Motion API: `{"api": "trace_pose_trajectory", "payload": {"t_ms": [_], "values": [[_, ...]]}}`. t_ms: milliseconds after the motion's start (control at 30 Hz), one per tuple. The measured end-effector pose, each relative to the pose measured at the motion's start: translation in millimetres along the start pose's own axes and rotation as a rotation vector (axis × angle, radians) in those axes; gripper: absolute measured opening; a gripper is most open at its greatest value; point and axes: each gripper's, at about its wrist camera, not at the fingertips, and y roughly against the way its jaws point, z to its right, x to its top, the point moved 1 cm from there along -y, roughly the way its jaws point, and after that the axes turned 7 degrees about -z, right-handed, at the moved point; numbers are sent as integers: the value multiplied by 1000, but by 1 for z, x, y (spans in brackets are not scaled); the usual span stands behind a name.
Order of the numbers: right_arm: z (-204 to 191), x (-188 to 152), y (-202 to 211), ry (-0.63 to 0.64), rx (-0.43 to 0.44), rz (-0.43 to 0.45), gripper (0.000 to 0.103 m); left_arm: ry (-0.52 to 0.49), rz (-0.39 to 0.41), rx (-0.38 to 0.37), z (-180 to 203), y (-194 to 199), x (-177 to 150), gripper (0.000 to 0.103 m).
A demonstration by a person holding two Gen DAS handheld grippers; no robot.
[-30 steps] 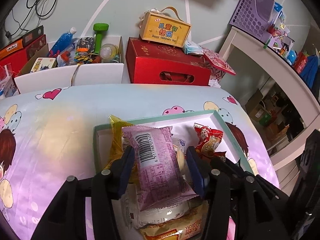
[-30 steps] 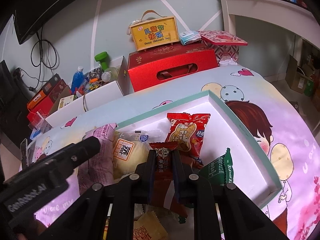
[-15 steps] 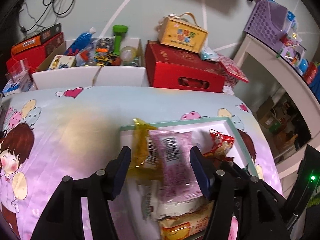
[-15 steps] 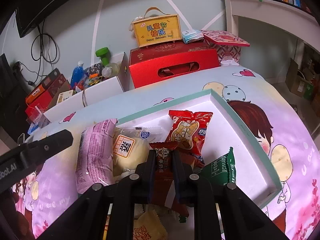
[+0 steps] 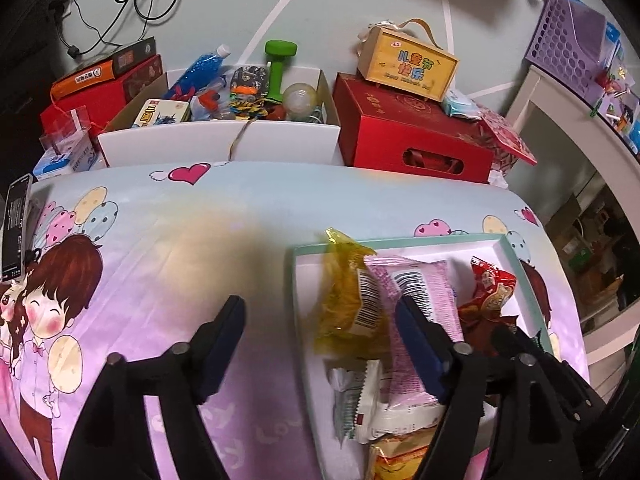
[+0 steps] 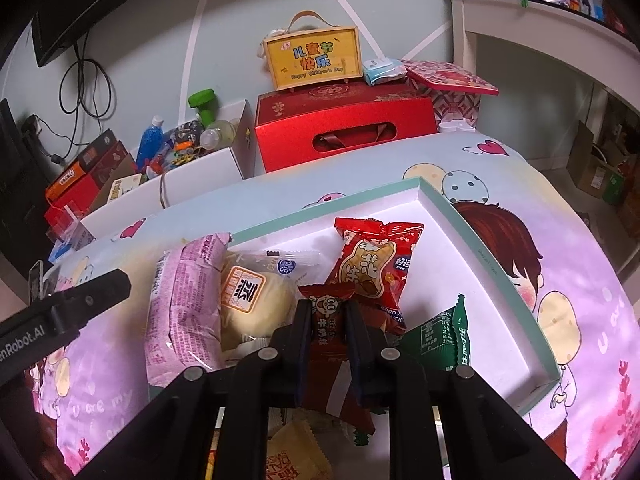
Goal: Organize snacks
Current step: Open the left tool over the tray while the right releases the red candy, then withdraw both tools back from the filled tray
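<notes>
**Snacks gathered in the teal-rimmed box; right gripper pinches a brown packet**

In the right wrist view, the right gripper point(image 6: 327, 320) sits low in the centre of the frame with its jaws pressed onto a dark brown-red snack packet point(image 6: 326, 322), which stands up between them. Both are over the shallow white box with a teal rim point(image 6: 500, 264) that fills the middle of the frame on the cartoon-print tablecloth point(image 6: 592, 312). Inside the box, a red peanut packet point(image 6: 370, 264) lies just above the gripped packet, a green packet point(image 6: 444, 340) lies to its right, and a clear-wrapped pale bun point(image 6: 252, 300) lies to its left. A pink packet point(image 6: 186, 304) lies over the box's left edge, touching the bun.

In the left wrist view, the left gripper point(image 5: 320, 328) is at lower centre with its jaws spread wide and nothing between the pads. Its left finger is over bare tablecloth; its right finger is in front of the pink packet. A yellow packet point(image 5: 344, 292) leans on the box's upper-left corner, beside the pink one.

Beyond the table, at the top of both frames, stand a red gift box point(image 6: 344, 132), a yellow handled box point(image 6: 314, 60) on top of it, and a white bin of odds and ends point(image 5: 216, 144).
</notes>
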Motion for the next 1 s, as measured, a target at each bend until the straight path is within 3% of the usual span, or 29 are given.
{"api": "trace_pose_trajectory", "payload": {"t_ms": [200, 333, 400, 467, 600, 667, 1000], "values": [[0, 0, 2, 2, -11, 5, 21, -7, 4, 30, -5, 0, 0, 86], [0, 0, 3, 2, -17, 9, 37, 3, 8, 61, -12, 0, -1, 90], [1, 0, 4, 0, -18, 11, 41, 15, 4, 72, -17, -1, -2, 97], [1, 0, 6, -2, -20, 18, 60, 26, 5, 79, -21, 0, -3, 97], [-2, 0, 10, 7, -27, 31, 65, 45, 12, 97, -29, 4, -5, 97], [-3, 0, 12, 13, -32, 35, 74, 54, 9, 104, -32, 5, -6, 97], [-13, -4, 19, 52, -39, 53, 85, 93, -8, 114, -51, 11, -16, 97]]}}
